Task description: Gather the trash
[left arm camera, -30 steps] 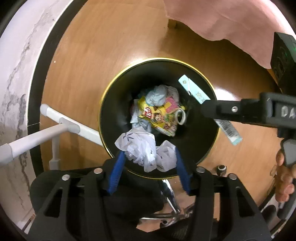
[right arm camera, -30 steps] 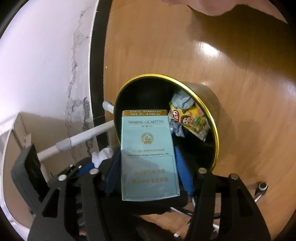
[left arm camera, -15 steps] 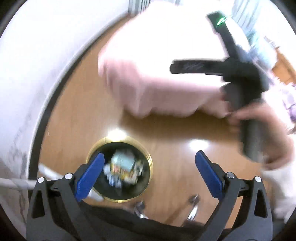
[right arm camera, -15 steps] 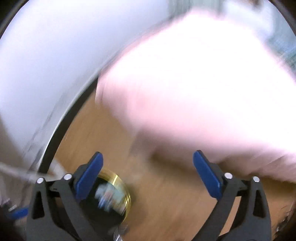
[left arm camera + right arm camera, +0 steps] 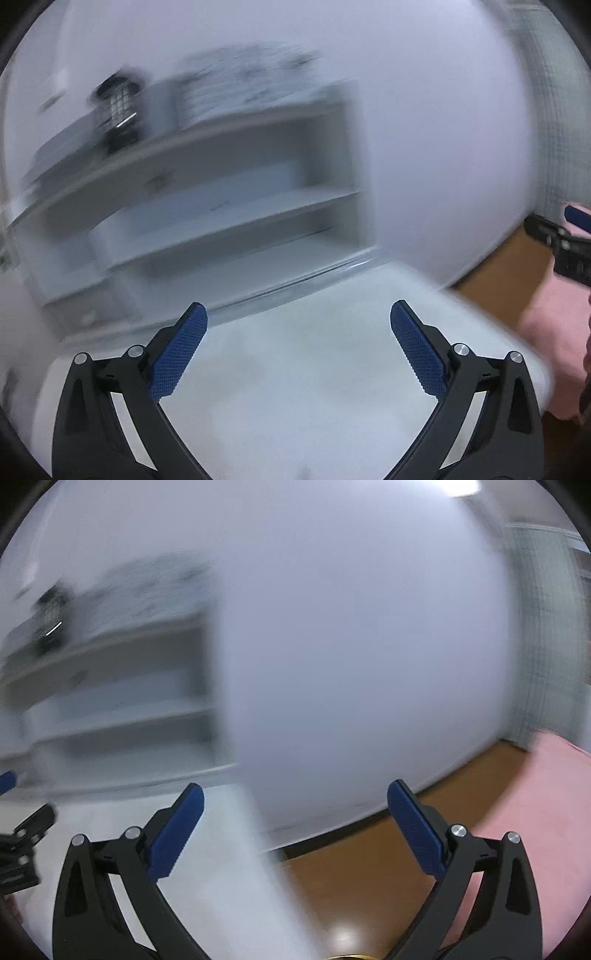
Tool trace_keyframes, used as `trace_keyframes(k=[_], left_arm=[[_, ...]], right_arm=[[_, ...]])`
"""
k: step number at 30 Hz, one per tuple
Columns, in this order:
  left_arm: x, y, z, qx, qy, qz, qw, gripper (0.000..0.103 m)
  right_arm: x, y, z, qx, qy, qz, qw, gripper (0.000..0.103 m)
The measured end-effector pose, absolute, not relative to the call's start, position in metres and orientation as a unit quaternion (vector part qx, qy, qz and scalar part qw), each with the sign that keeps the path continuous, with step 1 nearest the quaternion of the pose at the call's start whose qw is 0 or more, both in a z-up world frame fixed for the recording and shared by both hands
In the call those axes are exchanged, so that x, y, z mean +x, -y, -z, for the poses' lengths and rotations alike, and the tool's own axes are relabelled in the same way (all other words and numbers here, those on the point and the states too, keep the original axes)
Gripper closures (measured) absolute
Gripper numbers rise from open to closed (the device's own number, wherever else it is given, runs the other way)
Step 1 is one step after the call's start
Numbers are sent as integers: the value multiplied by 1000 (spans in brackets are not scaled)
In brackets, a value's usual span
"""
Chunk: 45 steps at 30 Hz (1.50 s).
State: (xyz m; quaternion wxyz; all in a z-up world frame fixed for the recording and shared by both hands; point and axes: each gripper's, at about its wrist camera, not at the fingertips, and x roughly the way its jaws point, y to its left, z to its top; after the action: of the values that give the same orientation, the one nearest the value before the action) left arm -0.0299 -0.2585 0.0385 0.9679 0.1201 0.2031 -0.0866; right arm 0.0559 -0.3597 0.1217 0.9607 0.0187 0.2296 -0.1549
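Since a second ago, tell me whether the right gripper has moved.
Yes. The right gripper has swung up and away from the bin: its view now faces the white wall and shelves, jaws open and empty.

left hand-held gripper point(image 5: 298, 314) agape, right hand-held gripper point(image 5: 295, 794) agape

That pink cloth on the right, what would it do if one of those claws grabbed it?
Probably floppy: the pink cloth spreads as a soft, rounded sheet, so it would likely sag from a pinch. It fills a wide area beside the wooden floor, so most would likely drag, not lift. Blur hides its thickness.
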Motion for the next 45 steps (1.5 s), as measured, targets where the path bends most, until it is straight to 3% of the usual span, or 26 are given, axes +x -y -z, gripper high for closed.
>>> trace_keyframes(k=[6,13,28,45], left_arm=[[2,144,-12,59,-263,-21,963,7],[24,80,14,16,-297,-63,953,7],[33,73,42,1,-331,-58,942,7],[26,75,39,21,-323,-82,943,7]], right_arm=[[124,236,-84,58,-274,40,959,7],[150,178,-49,21,-322,24,946,7],[126,124,-36,-94,-299,72,947,7],[131,141,-30,-33,-324,43,945,7]])
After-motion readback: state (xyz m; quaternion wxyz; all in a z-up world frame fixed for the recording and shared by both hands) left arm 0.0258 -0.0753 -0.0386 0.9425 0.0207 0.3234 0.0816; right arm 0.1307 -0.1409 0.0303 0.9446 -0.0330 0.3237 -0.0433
